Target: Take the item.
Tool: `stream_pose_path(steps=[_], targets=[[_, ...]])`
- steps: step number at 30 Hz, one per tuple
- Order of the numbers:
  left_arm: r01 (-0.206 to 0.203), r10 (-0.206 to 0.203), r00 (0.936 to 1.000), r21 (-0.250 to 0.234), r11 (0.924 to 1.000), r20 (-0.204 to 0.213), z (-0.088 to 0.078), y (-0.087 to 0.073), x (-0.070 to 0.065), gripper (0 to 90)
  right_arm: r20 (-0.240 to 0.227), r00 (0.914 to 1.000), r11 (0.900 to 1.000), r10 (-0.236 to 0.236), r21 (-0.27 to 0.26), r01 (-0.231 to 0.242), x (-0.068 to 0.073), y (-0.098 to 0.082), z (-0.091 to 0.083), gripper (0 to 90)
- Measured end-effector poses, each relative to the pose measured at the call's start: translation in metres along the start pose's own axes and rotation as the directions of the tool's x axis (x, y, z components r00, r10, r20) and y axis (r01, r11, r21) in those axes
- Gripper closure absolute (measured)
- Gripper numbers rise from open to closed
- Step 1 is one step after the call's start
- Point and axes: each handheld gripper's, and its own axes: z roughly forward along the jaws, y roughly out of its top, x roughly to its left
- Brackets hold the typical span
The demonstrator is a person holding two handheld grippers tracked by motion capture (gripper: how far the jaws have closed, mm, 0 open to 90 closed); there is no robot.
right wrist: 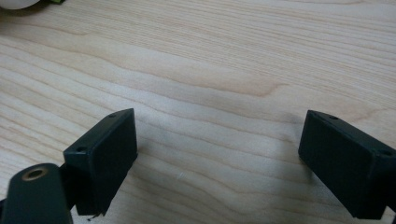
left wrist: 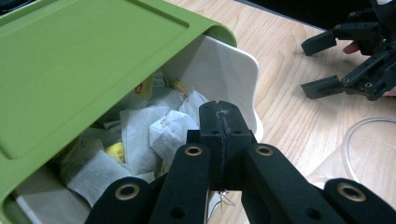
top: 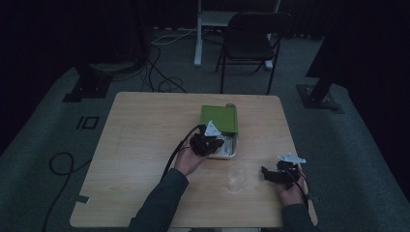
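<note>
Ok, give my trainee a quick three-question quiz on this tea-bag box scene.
1. True or false: the right gripper has its jaws shut.
2. How does the flat green plastic lid sit on the white rectangular box? A: fully off. B: partly covering it. C: closed all round.
3. What fills the box?
Key: 1 false, its jaws stand wide apart over the table. 2 B. 3 paper tea bags.

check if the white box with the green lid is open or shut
Open partway: the flat green plastic lid sits slid aside on the white plastic box, and the paper tea bags inside show.
</note>
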Motion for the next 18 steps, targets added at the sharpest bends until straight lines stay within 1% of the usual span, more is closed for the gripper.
stream_pose_path(steps=[3,7,11,13,15,18], targets=[[0.005,-0.005,0.9999,-0.005,1.0000,0.011,-0.002,0.002,0.000,90.0,0.000,1.0000,1.000,0.000,0.000,0.000,0.000,0.000,0.000,11.3],[0.002,-0.002,0.9998,-0.010,0.9999,0.020,-0.005,0.005,-0.001,90.0,0.000,1.0000,1.000,0.000,0.000,0.000,0.000,0.000,0.000,11.3],[0.002,-0.002,0.9991,-0.013,0.9999,0.042,-0.009,0.008,-0.002,90.0,0.000,1.0000,1.000,0.000,0.000,0.000,0.000,0.000,0.000,11.3],[0.001,-0.001,0.9990,-0.013,0.9999,0.044,-0.009,0.008,-0.002,90.0,0.000,1.0000,1.000,0.000,0.000,0.000,0.000,0.000,0.000,11.3],[0.008,-0.006,0.9980,-0.023,0.9997,0.063,-0.012,0.010,-0.002,90.0,0.000,1.0000,1.000,0.000,0.000,0.000,0.000,0.000,0.000,11.3],[0.007,-0.004,0.9971,-0.030,0.9995,0.076,-0.014,0.011,-0.003,90.0,0.000,1.0000,1.000,0.000,0.000,0.000,0.000,0.000,0.000,11.3]])
